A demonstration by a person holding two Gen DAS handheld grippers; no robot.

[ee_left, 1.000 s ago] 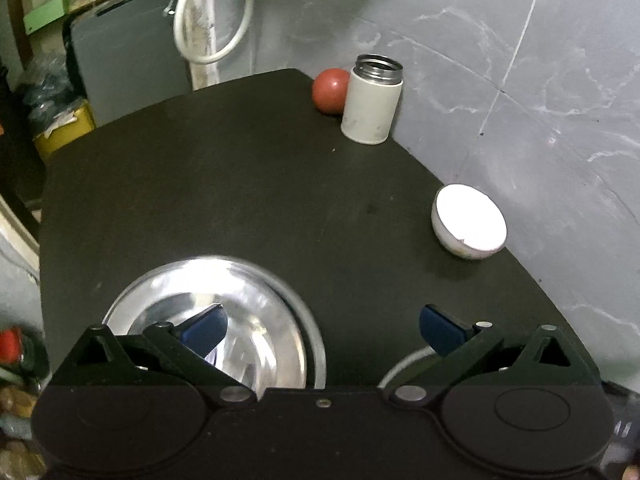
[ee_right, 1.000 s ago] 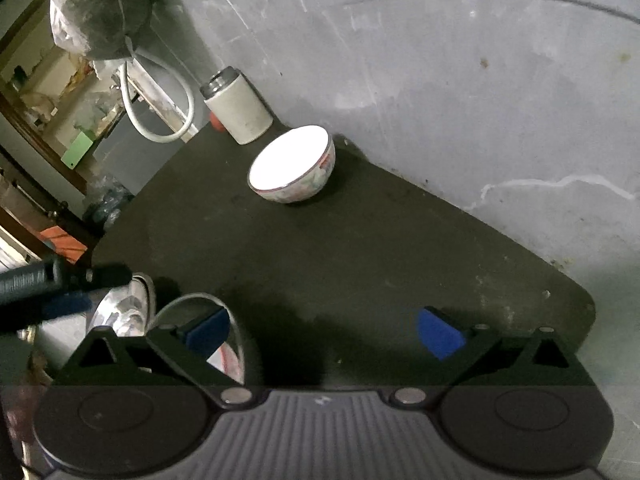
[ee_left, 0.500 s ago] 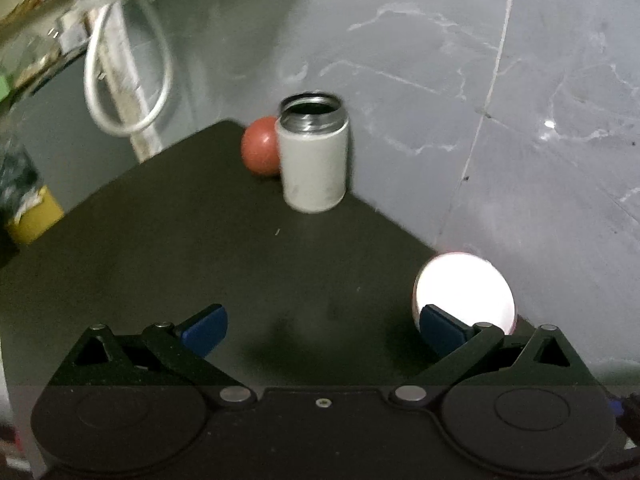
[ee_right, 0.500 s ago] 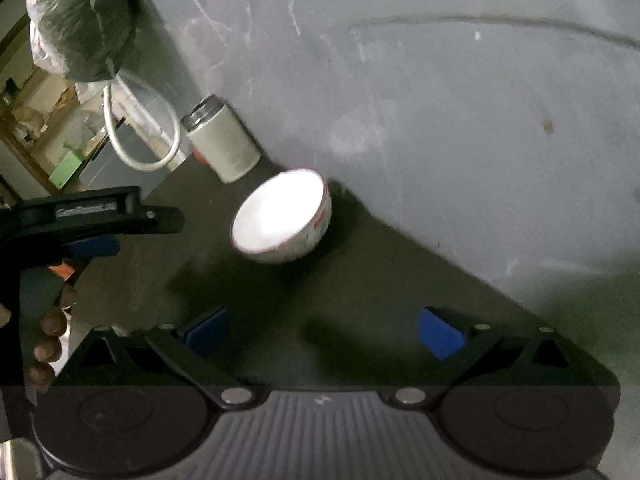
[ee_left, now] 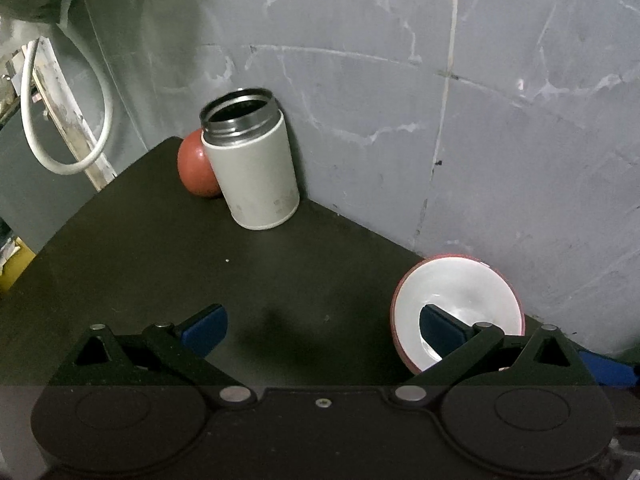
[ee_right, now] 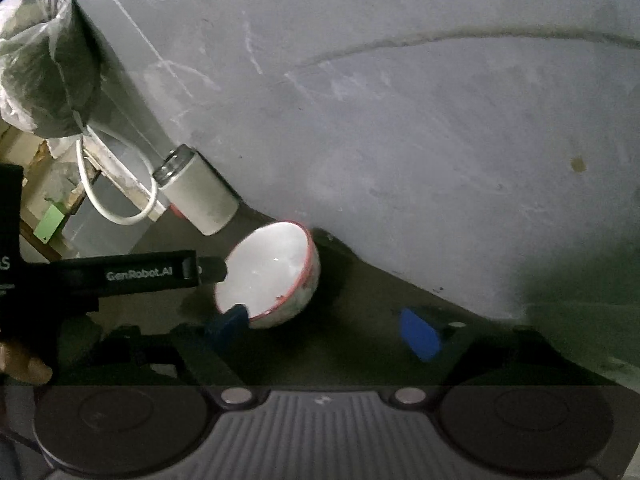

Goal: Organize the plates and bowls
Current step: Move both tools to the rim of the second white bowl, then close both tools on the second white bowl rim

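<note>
A white bowl (ee_left: 468,296) with a red rim sits on the dark table (ee_left: 168,264) close to the grey wall. My left gripper (ee_left: 320,326) is open, and its right fingertip (ee_left: 434,322) hangs over the bowl's inside while the left one is above bare table. In the right wrist view the same bowl (ee_right: 276,268) lies left of centre. My right gripper (ee_right: 324,328) is open, with its left fingertip (ee_right: 228,322) at the bowl's near rim. The left gripper's black finger (ee_right: 160,274) reaches in from the left to the bowl's edge.
A white open-topped flask (ee_left: 254,172) stands by the wall with a red ball (ee_left: 192,170) behind it. A looped white hose (ee_left: 64,120) hangs at the left. A bag (ee_right: 44,72) hangs high at the left. A person's fingertip (ee_right: 24,366) shows at the left edge.
Both grippers have moved forward to the bowl. The steel plate under my left gripper has dropped out of view, and the flask and bowl look larger and closer.
</note>
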